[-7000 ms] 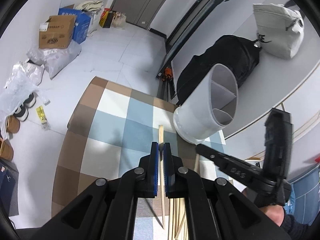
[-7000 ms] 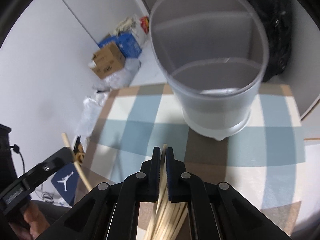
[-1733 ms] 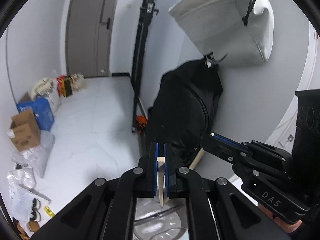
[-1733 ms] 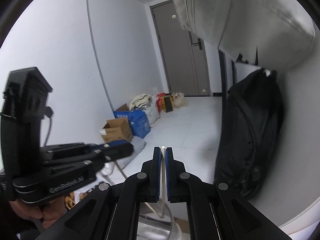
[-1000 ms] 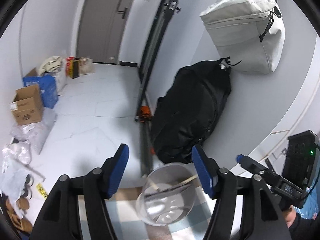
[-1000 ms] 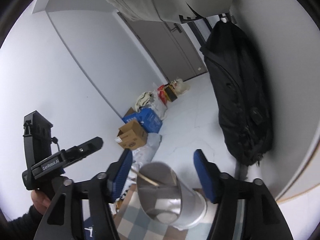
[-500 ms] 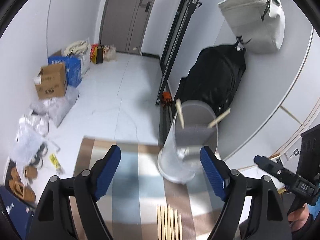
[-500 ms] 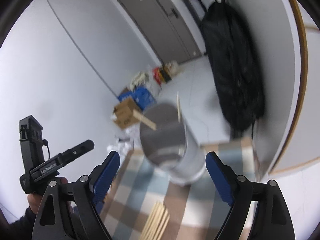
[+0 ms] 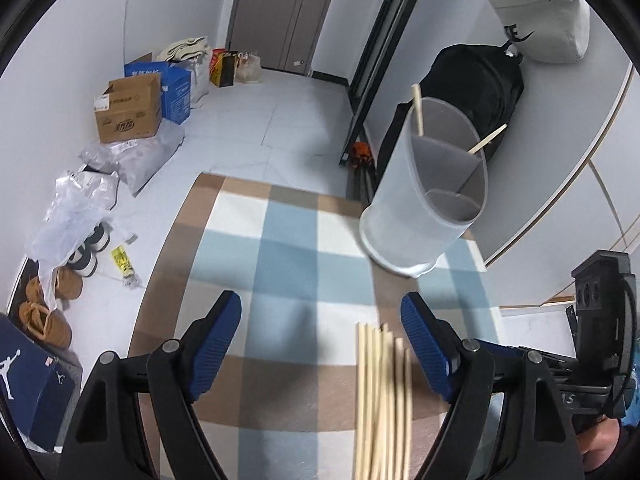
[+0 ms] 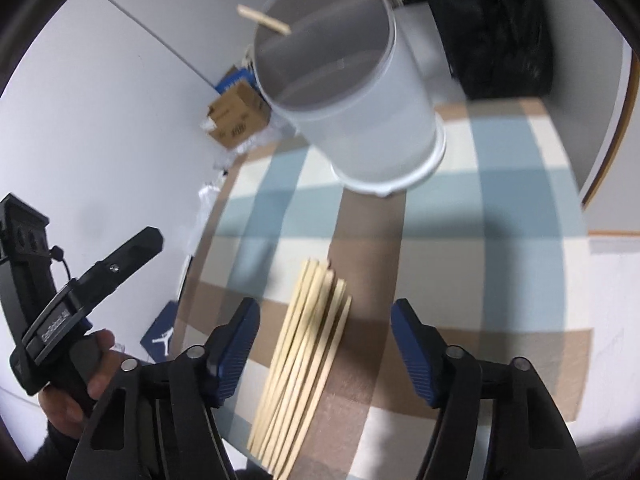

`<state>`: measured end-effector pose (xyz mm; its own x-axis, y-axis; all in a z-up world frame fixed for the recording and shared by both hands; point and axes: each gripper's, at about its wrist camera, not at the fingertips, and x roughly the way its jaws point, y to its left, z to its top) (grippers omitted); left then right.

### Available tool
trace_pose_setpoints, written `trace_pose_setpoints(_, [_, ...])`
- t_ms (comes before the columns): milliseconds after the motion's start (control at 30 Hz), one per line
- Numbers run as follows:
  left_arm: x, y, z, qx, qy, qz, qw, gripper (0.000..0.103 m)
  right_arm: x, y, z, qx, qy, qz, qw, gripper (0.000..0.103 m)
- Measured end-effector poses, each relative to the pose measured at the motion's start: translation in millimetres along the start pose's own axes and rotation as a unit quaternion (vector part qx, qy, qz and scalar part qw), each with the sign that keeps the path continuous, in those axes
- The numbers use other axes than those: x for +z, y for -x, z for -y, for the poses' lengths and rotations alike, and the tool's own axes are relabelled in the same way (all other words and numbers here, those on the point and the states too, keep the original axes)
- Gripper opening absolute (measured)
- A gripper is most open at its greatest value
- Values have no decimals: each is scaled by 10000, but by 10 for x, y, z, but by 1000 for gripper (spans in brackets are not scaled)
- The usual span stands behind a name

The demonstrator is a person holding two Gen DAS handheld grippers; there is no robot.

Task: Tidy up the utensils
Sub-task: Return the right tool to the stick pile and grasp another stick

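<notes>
A frosted white utensil holder (image 9: 428, 192) (image 10: 352, 88) with inner dividers stands at the far side of the checked tablecloth (image 9: 280, 264) (image 10: 500, 208). Two wooden chopsticks (image 9: 418, 108) (image 10: 264, 20) lean out of its top. A bundle of several wooden chopsticks (image 9: 382, 396) (image 10: 308, 364) lies flat on the cloth. My left gripper (image 9: 320, 340) is open and empty, the bundle near its right finger. My right gripper (image 10: 324, 340) hangs over the bundle, its jaws closing; the sticks lie between the fingers, and the pads do not press on them.
A black backpack (image 9: 476, 92) and a grey bag (image 9: 536, 12) hang on the wall behind the holder. On the floor to the left lie cardboard boxes (image 9: 128, 112), plastic bags (image 9: 76, 208) and shoes (image 9: 44, 312). A hand (image 10: 88, 376) holds the left gripper's handle.
Both grippers let go of a chopstick each, which now stand in the holder, then opened. Both have since tilted down and sunk toward the bundle on the cloth.
</notes>
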<state>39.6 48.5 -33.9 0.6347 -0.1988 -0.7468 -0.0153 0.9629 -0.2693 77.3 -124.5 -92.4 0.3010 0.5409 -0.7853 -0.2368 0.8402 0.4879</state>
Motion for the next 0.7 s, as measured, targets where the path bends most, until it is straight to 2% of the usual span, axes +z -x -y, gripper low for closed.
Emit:
trace_pose_setpoints(100, [-51,-19,-111,143,88,18,9999,79,-4,-146,-72,-94,95,-173,9998,53])
trace_pose_setpoints(200, [-69,-45,-226,112,264,-45,9996,79,16,-319,-172,-256,300,-294,9988,50])
trace_pose_setpoints(467, [-127,-67,-389,84,368,-113,9992,78,249,-677,-294,-1026,613,-343,9922,43])
trace_pose_setpoints(533, [-135,-65,-416,177,359,-104,9991,78,280,-708,-335,-1226,732,-337,9892,40])
trace_pose_setpoints(600, [-135,-67,-443,183,370,-110,9991,78,290,-740,-379,-1445,890,-351,9849,35])
trace_pose_setpoints(700, [-126,-59,-495,172,464,-115,9987,78,275,-791,-433,-1532,1018,-349,9823,20])
